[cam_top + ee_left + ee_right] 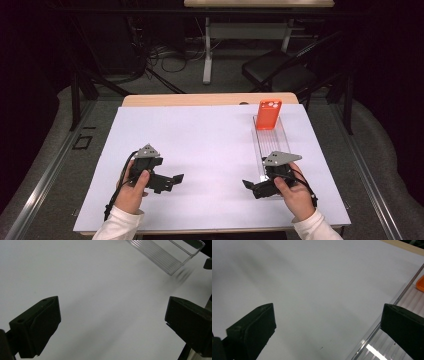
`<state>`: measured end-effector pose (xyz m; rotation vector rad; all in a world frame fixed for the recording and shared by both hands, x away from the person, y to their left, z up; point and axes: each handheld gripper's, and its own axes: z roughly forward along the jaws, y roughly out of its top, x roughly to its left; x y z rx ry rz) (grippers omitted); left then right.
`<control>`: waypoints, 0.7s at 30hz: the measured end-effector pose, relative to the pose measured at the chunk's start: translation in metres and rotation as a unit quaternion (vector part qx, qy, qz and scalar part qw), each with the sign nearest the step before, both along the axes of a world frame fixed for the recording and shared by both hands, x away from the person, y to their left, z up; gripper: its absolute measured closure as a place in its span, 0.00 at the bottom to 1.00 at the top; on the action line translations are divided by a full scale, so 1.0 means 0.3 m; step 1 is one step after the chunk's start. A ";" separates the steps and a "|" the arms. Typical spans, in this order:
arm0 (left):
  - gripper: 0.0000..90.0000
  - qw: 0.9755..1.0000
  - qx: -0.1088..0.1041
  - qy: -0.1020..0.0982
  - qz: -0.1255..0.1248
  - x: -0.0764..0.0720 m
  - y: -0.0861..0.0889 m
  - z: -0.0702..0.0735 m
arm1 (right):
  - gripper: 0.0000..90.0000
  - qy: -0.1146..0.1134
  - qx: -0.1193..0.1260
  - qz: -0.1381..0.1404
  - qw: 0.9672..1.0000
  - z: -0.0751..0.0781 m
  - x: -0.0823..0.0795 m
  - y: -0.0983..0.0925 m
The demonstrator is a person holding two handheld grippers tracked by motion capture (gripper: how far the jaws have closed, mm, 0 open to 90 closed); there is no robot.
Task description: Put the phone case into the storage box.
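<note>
An orange phone case (269, 114) stands upright at the far end of a long clear ribbed tray (272, 142) on the right of the white sheet (200, 145). My left gripper (173, 181) rests low on the sheet at the near left, jaws pointing right, open and empty (112, 307). My right gripper (250, 188) sits by the tray's near end, jaws pointing left, open with nothing between them (328, 312). The tray's near end (170, 257) lies ahead of the left gripper. In the right gripper view the tray's edge (384, 340) runs past the right jaw, with an orange corner of the case (420, 283) beyond.
The white sheet covers most of a wooden table (200, 99), whose far edge (407, 245) shows past it. Beyond the table stand a dark folding chair (280, 70) and a desk leg (207, 50) with cables on the floor.
</note>
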<state>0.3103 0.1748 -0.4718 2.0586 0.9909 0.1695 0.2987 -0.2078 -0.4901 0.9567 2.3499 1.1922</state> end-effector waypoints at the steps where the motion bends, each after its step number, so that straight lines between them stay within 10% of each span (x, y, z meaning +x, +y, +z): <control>1: 0.00 1.000 -0.001 -0.001 0.000 -0.001 0.001 -0.001 | 0.00 -0.001 0.000 0.000 1.000 0.000 -0.002 0.000; 21: 0.01 1.000 -0.003 0.003 0.003 0.000 0.007 -0.027 | 0.00 -0.001 0.007 0.015 1.000 -0.034 -0.014 0.008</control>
